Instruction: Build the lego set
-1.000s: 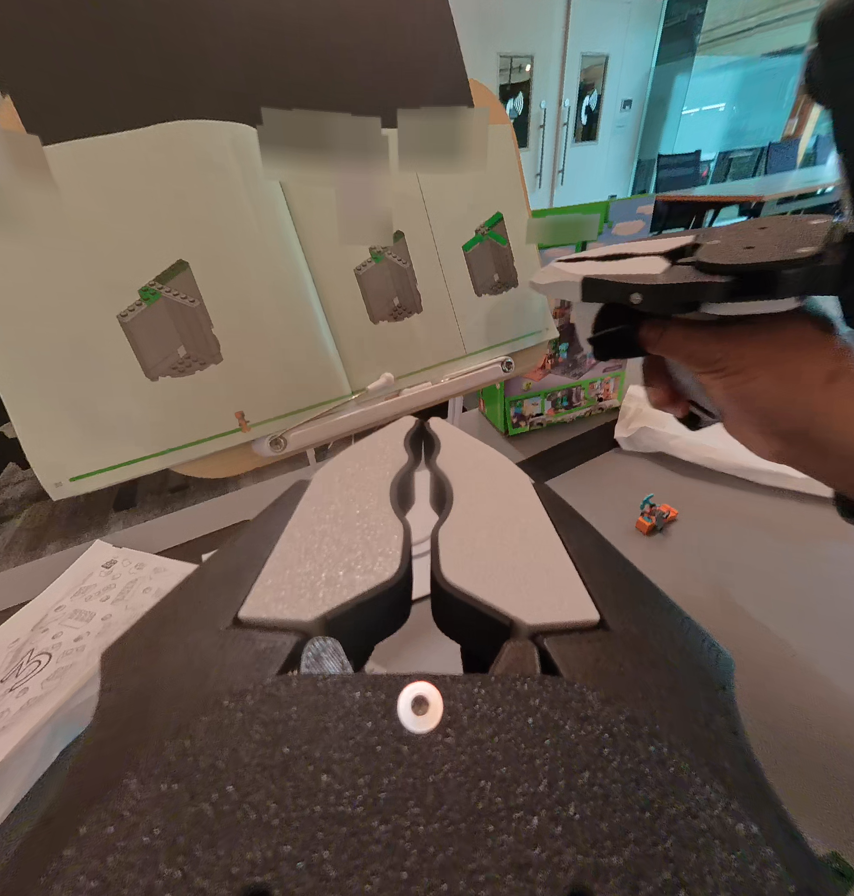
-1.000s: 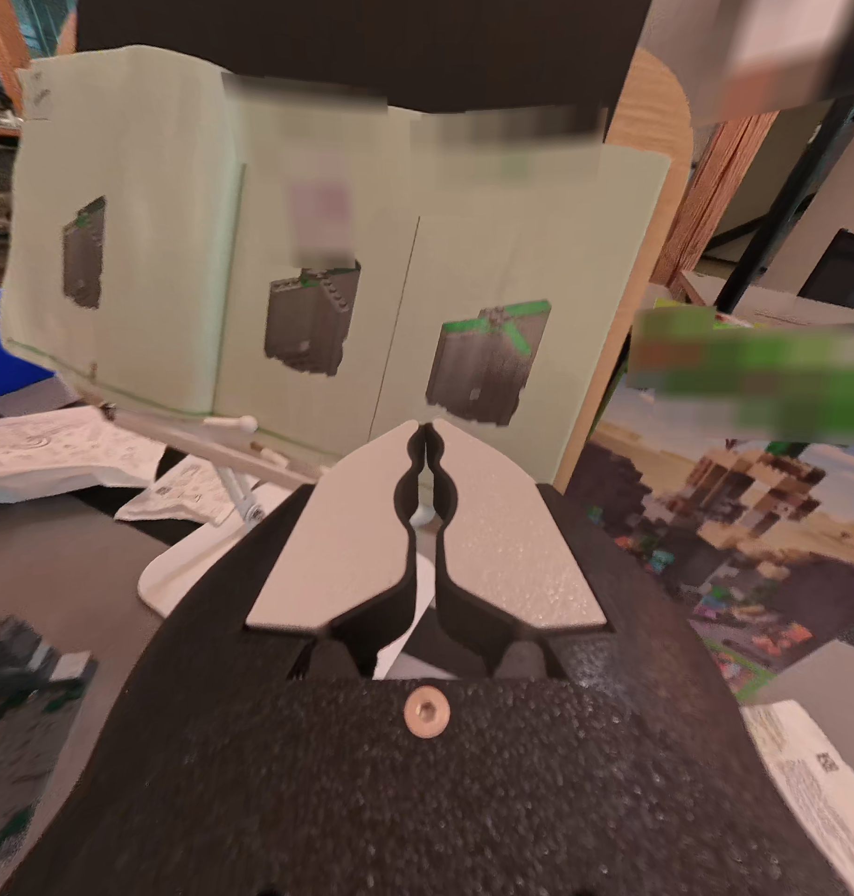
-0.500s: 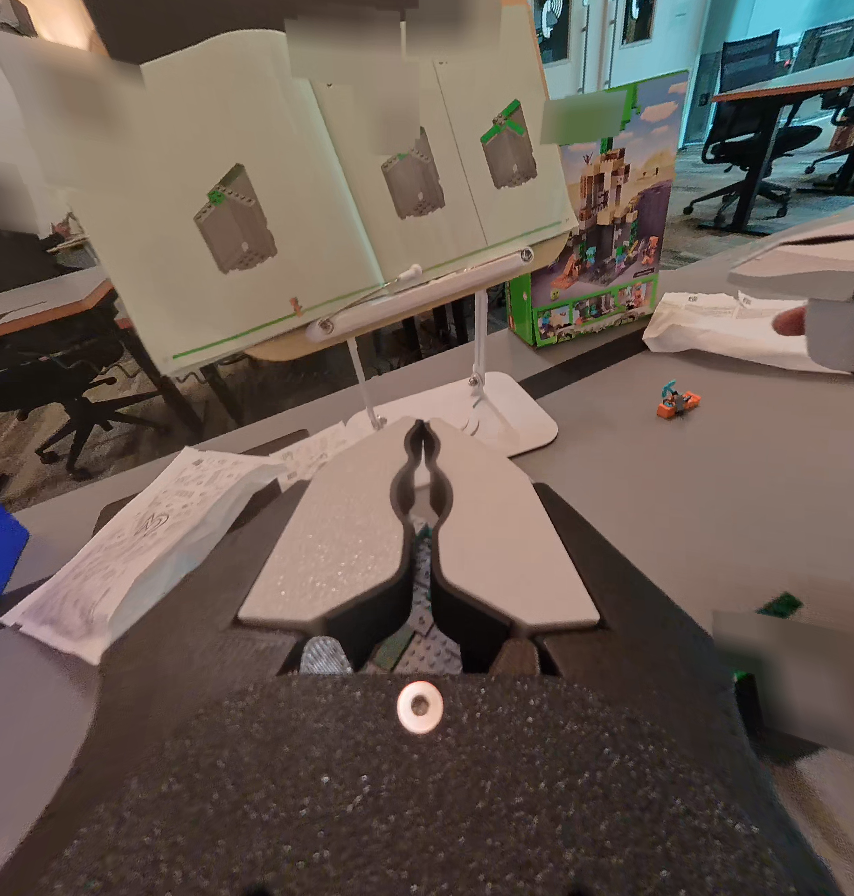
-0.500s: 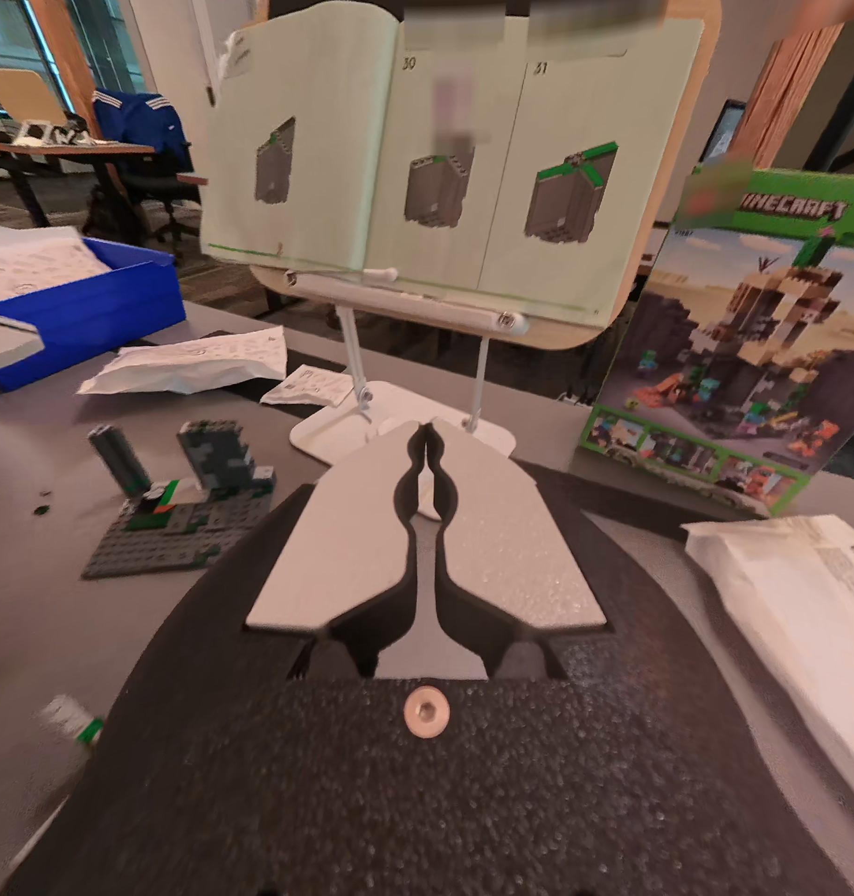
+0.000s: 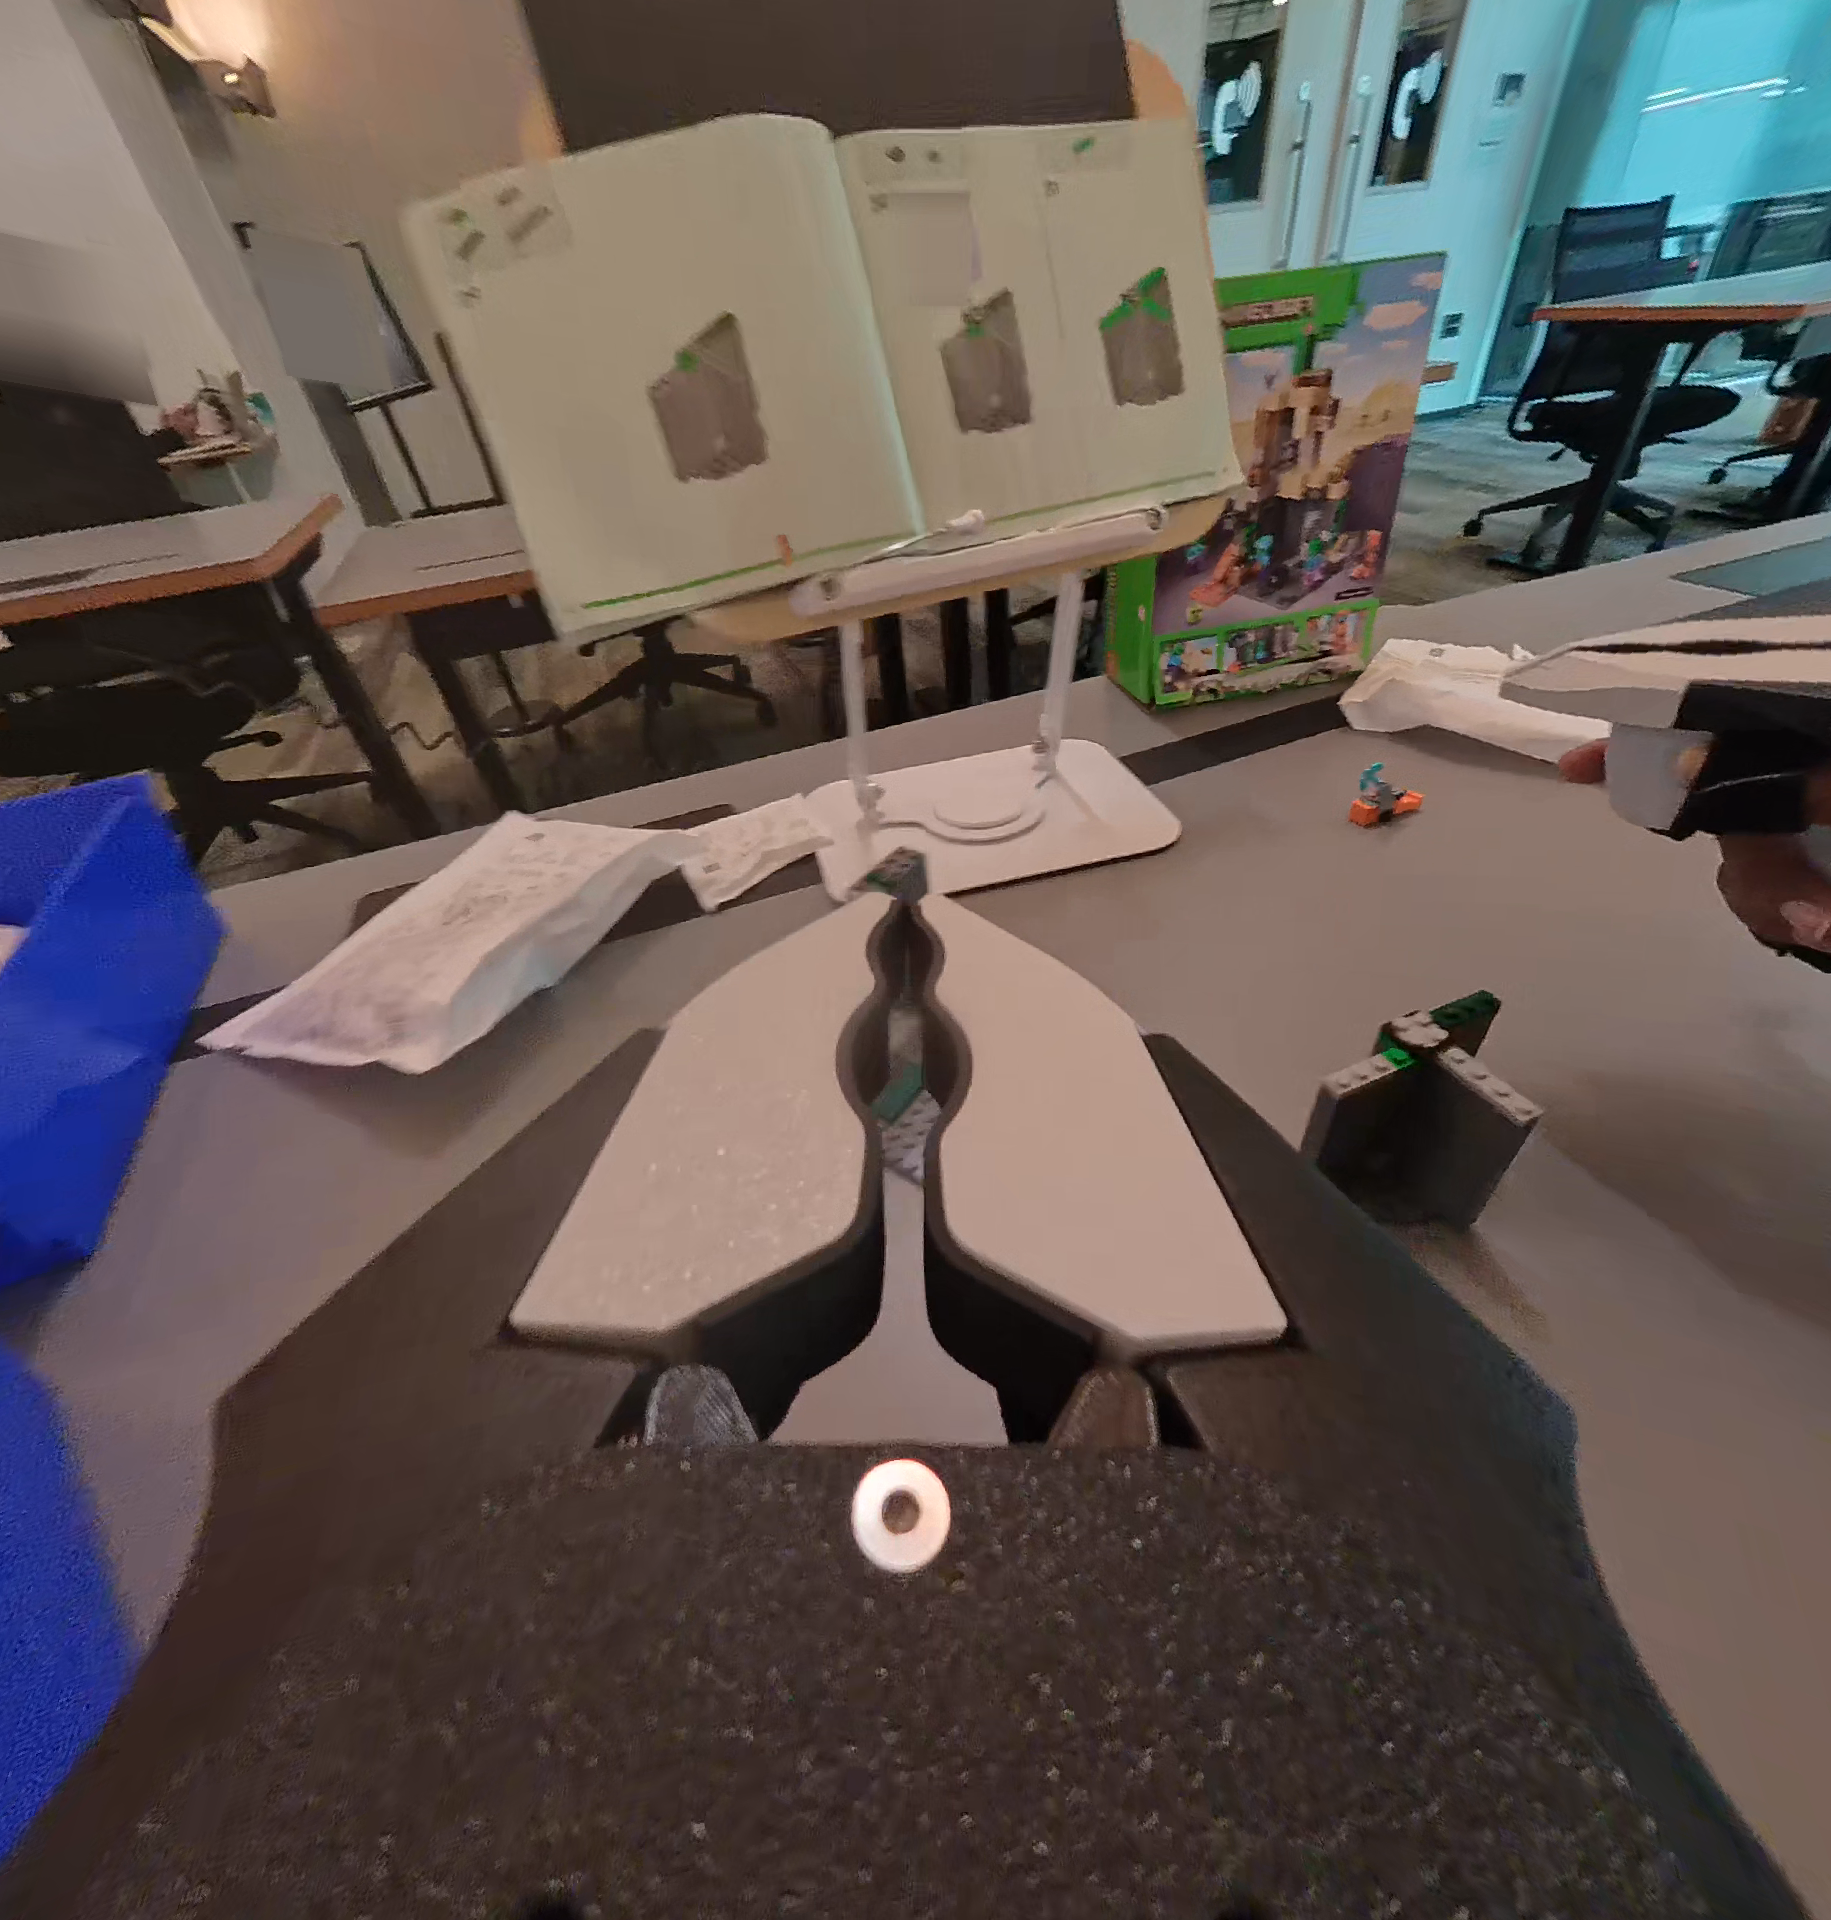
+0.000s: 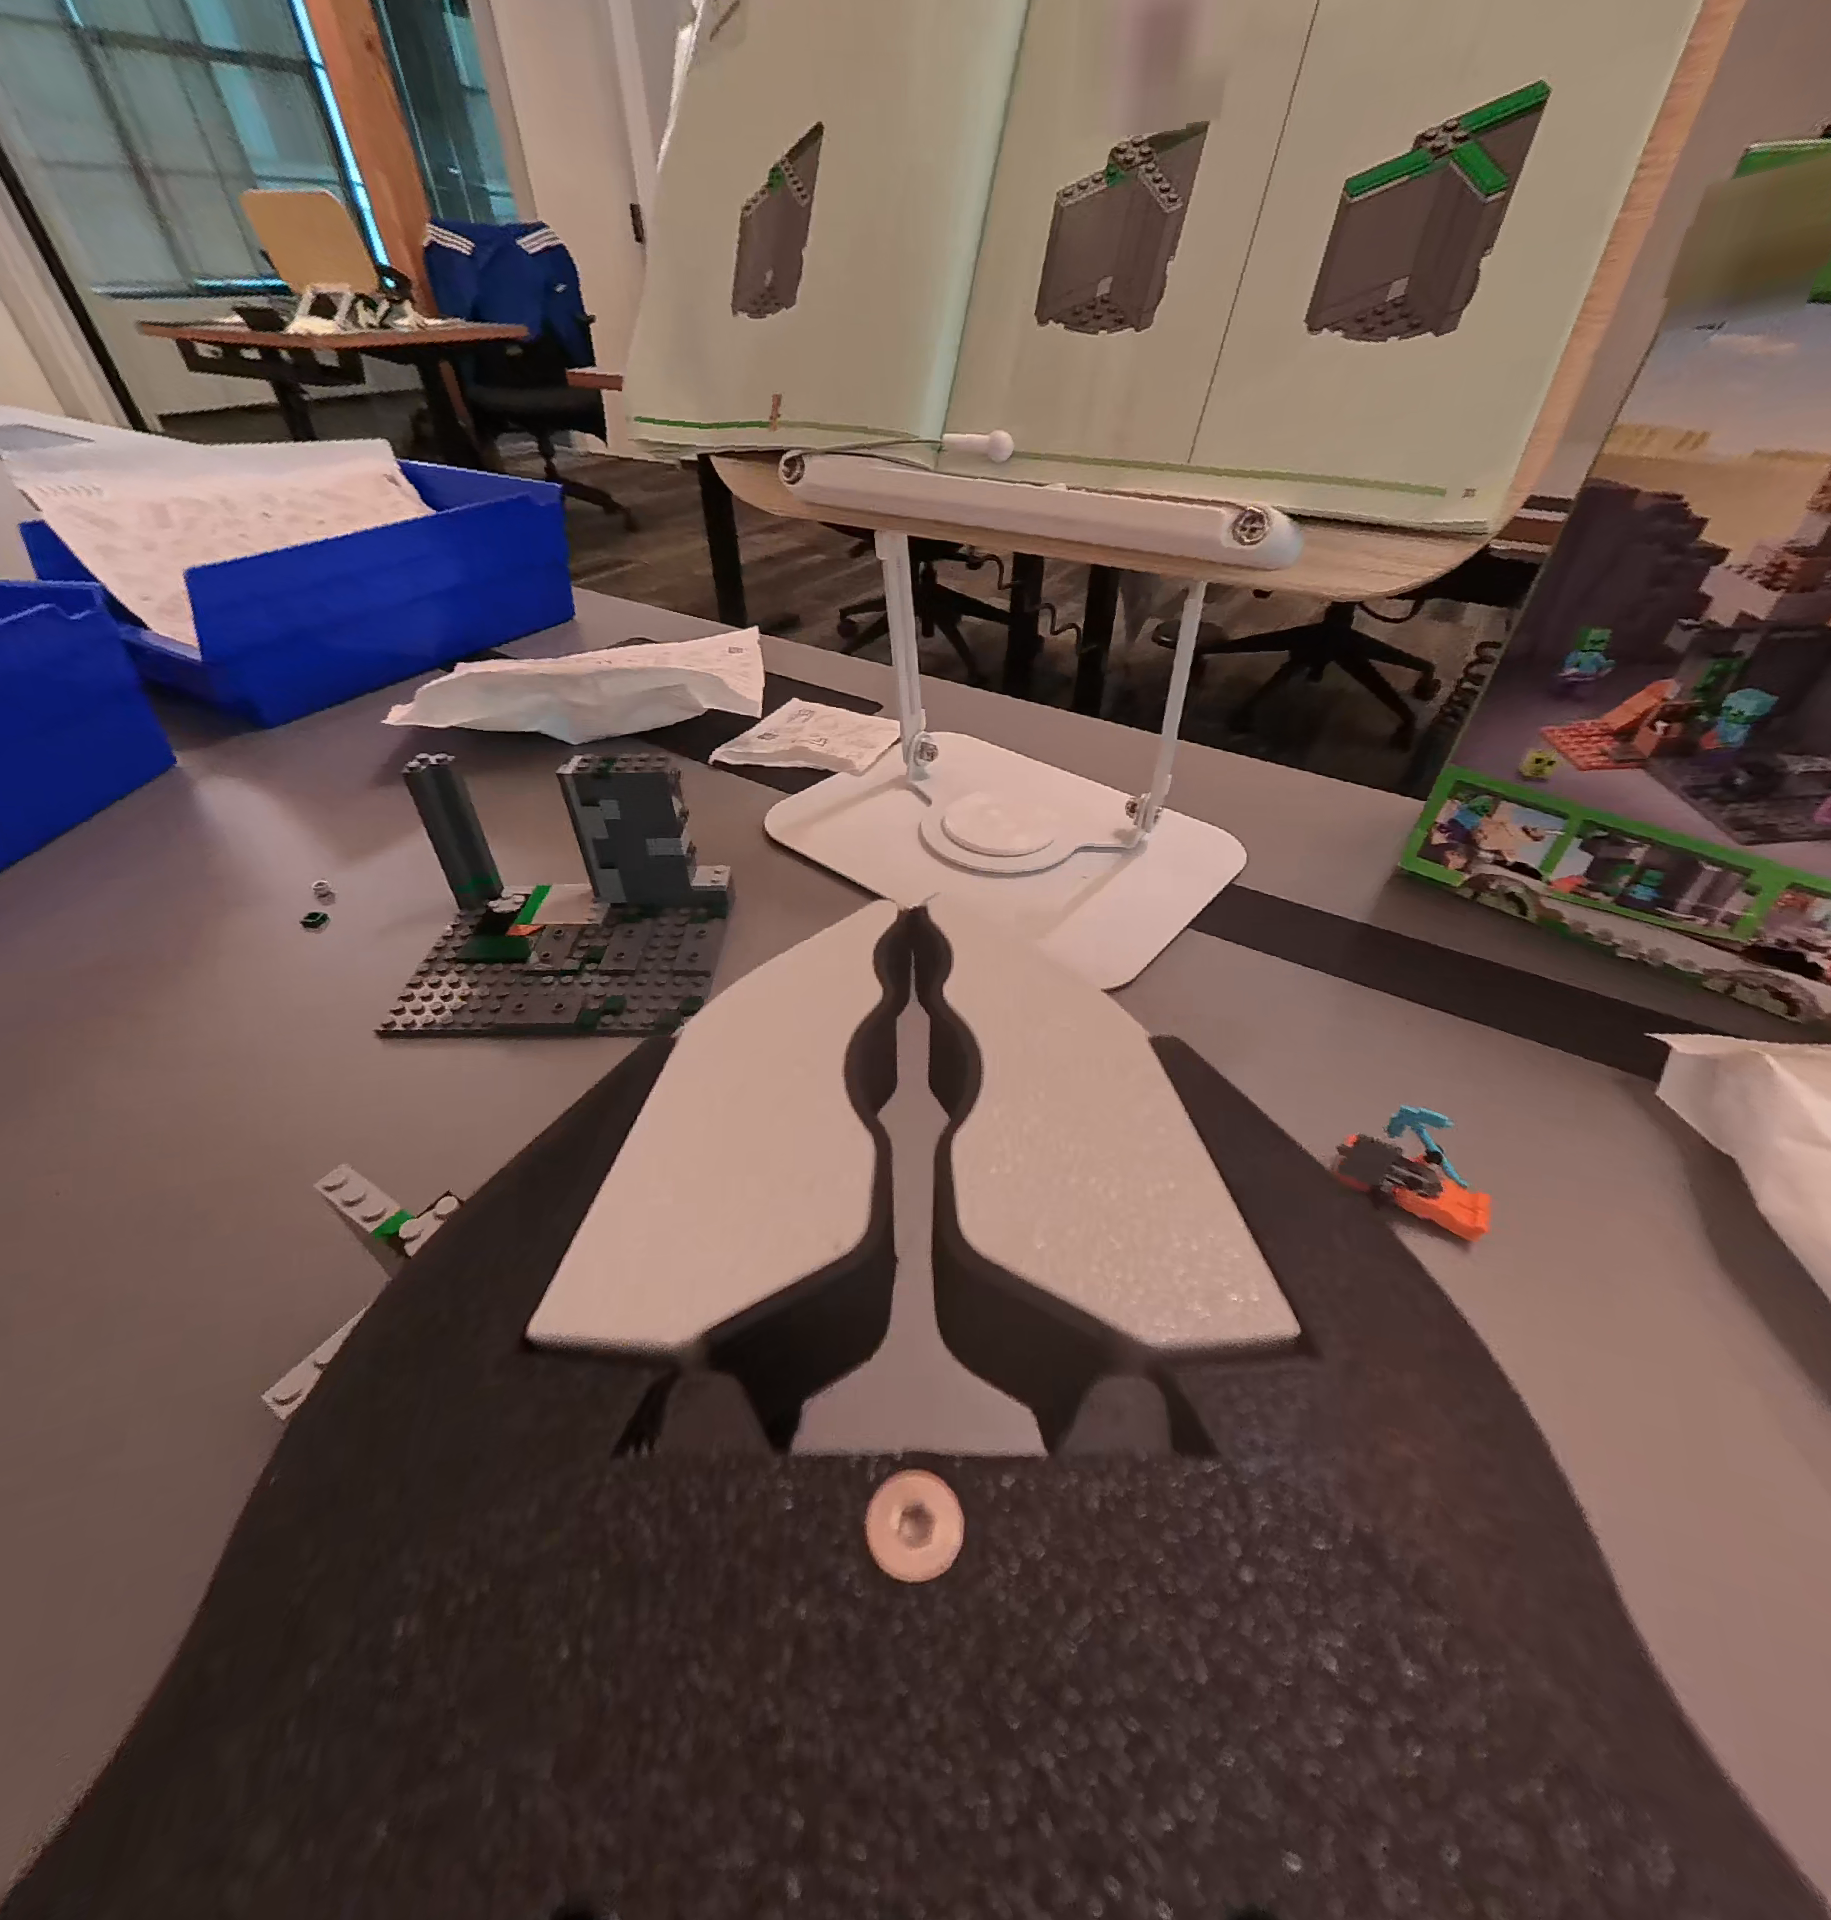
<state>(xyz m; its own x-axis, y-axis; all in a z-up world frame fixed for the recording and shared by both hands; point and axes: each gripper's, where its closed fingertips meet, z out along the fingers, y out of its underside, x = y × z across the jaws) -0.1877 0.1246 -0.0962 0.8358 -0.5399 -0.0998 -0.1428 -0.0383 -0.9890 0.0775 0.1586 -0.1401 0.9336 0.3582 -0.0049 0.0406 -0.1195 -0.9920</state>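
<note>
**Coach:** Both grippers you hold are pressed narrow. Your left gripper [image 5: 903, 914] has its tips together with nothing between them; the base plate build [image 6: 568, 940] only shows through the gap behind them. Your right gripper [image 6: 913, 920] is pinched closed and empty too, hovering over bare table [image 6: 163, 1091].

**Operator:** Where's the piece I need?

**Coach:** A grey wall section with green trim [image 5: 1420, 1122] stands on the table to the right of your left gripper, well apart from the base plate. It looks like the sub-assembly drawn on the open instruction book [image 6: 1150, 239] on its stand.

**Operator:** What can go wrong?

**Coach:** You can't grasp with closed jaws, so coming in like this would likely shove the wall over. It's tall on a narrow footing, I'd judge, so a sideways nudge tips it. Squeezing near the green top could pop those plates off. Mind the two small loose bits [image 6: 317, 904] left of the base plate, and the orange figure [image 6: 1415, 1184] to your right; a sweeping hand could scatter them.
</note>
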